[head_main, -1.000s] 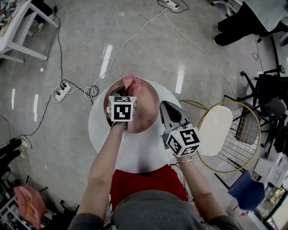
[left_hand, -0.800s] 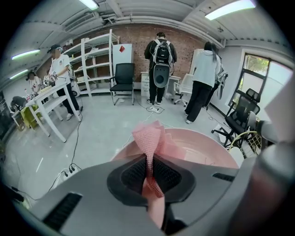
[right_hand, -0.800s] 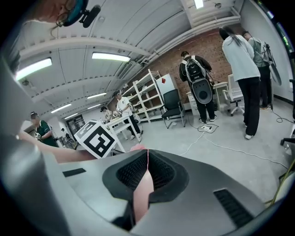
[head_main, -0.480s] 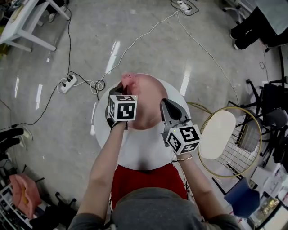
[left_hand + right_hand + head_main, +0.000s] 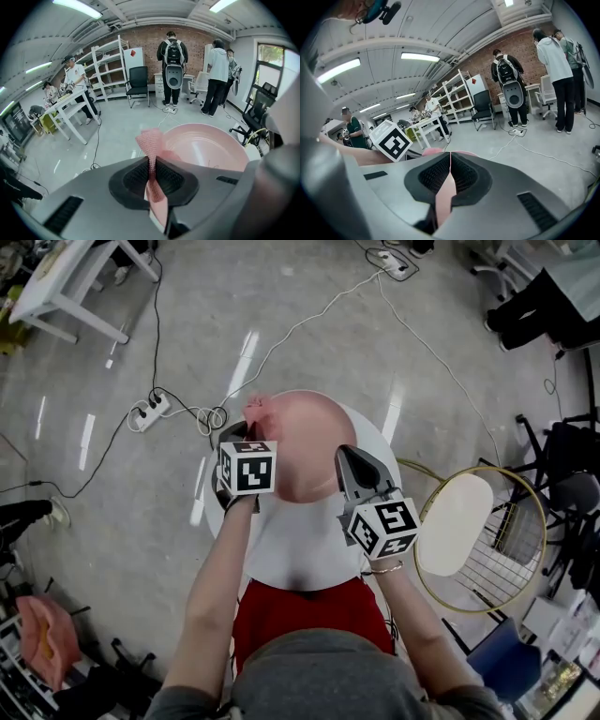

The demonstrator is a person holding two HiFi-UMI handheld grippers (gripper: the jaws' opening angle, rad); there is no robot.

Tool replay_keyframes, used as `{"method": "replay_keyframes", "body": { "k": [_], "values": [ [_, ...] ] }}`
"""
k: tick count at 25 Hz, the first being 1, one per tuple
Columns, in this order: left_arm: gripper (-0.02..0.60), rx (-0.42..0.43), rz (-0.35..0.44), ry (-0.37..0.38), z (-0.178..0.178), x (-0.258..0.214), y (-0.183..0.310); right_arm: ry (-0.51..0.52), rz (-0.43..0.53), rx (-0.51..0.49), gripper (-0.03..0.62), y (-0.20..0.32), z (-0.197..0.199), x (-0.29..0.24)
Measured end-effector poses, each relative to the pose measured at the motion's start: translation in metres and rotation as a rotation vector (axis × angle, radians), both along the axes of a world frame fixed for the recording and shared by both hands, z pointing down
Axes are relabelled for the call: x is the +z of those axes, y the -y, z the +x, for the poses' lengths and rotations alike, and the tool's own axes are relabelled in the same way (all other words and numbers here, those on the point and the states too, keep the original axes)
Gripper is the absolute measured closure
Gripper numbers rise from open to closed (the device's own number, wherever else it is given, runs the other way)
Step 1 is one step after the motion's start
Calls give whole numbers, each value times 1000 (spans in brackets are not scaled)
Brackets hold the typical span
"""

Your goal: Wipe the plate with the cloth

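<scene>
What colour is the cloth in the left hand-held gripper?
Pink cloth, mesh-textured; left gripper view shows it best.

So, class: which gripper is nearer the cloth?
Left. The left gripper is shut on the cloth; the right gripper clamps the plate at its other side, apart from the cloth.

We can read no words, brand names or numbers in any view. The only sign-like marks are the black-and-white square patterns on the two marker cubes: the left cube (image 5: 247, 468) on the left gripper (image 5: 242, 430) and the right cube (image 5: 382, 527) on the right gripper (image 5: 352, 460). They are coded blocks, not letters or digits. In the left gripper view a small red sign (image 5: 132, 53) sits on a white cabinet (image 5: 138, 60) by the brick wall, and whatever is printed on it is too small for us to make out
</scene>
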State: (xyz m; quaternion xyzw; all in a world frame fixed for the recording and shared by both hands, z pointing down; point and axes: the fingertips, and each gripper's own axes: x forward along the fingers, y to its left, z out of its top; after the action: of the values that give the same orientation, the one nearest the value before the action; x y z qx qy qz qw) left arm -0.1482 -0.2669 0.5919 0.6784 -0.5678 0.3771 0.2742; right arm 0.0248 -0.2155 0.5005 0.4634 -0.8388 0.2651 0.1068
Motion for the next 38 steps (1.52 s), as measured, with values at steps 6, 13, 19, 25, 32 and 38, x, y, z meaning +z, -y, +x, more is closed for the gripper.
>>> {"method": "replay_keyframes", "body": {
  "k": [6,13,19,25,32,38],
  "values": [
    [546,-10,50,-21,-6,-22,-13,-1,21,11,565,-8,6,-9],
    [546,85,89,-152,41,-46,-15,-10,36,67,565,-19,22,-16],
    [546,241,38,-265,117,-44,-18,-18,36,137,565,-27,50,-19],
    [546,367,-73,-290,173,-12,-33,-28,27,207,565,-35,80,-14],
    [546,401,-171,-215,190,25,-42,-28,11,223,565,-37,98,-6],
    [546,397,-179,-129,166,34,-36,-19,6,174,565,-26,82,-4]
  ]
}}
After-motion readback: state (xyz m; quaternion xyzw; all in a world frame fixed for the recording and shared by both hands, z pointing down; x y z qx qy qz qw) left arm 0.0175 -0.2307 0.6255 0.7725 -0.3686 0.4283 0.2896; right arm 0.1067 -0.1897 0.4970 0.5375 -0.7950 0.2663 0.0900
